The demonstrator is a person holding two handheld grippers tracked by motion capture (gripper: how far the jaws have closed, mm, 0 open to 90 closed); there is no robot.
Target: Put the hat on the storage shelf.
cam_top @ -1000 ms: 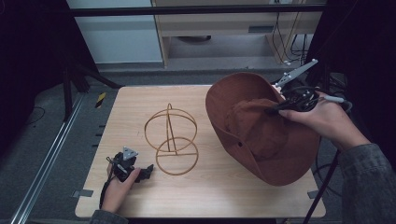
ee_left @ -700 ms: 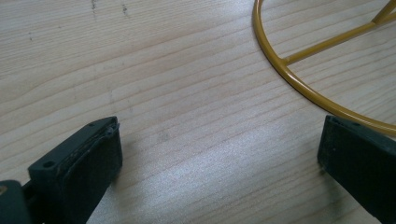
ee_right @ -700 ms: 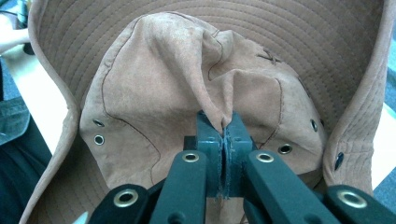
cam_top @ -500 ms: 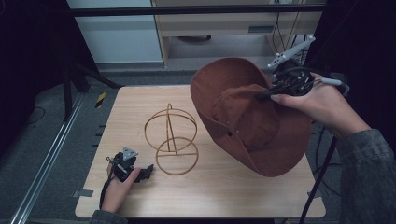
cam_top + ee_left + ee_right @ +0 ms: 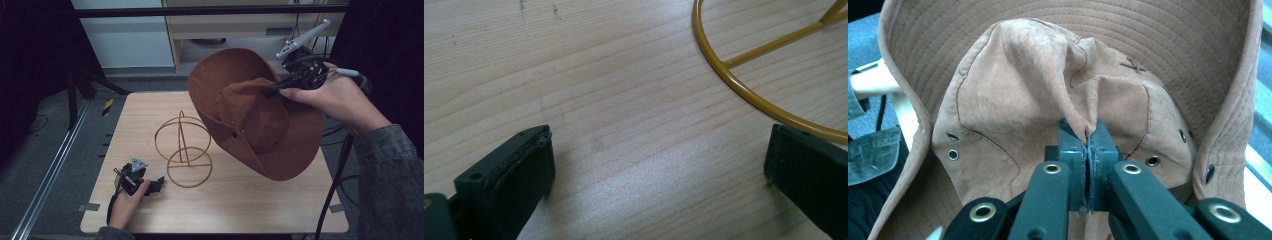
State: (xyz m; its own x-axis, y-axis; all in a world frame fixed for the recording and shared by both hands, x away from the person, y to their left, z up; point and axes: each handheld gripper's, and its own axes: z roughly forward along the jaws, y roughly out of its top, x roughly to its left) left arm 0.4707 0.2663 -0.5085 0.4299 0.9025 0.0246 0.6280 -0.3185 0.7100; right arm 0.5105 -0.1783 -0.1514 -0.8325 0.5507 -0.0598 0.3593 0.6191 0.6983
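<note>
A brown wide-brimmed hat (image 5: 260, 120) hangs in the air over the right half of the table, tilted with its crown toward me. My right gripper (image 5: 272, 90) is shut on a pinched fold of the hat's crown (image 5: 1068, 95), and in the right gripper view the right gripper (image 5: 1089, 137) has cloth squeezed between its pads. A gold wire hat stand (image 5: 184, 150) stands upright on the table to the hat's left. My left gripper (image 5: 157, 183) rests on the table by the stand's base ring (image 5: 744, 90), and the left gripper (image 5: 659, 165) stands open with bare wood between its jaws.
The wooden table (image 5: 240, 205) has bare room in front and at the left. Behind it stands a shelf unit (image 5: 240, 25). A metal rail (image 5: 50, 170) runs along the floor at the left. A black pole (image 5: 337, 175) rises at the table's right edge.
My right gripper has lifted the hat up and to the left, nearer the wire stand. The left gripper has stayed where it was.
</note>
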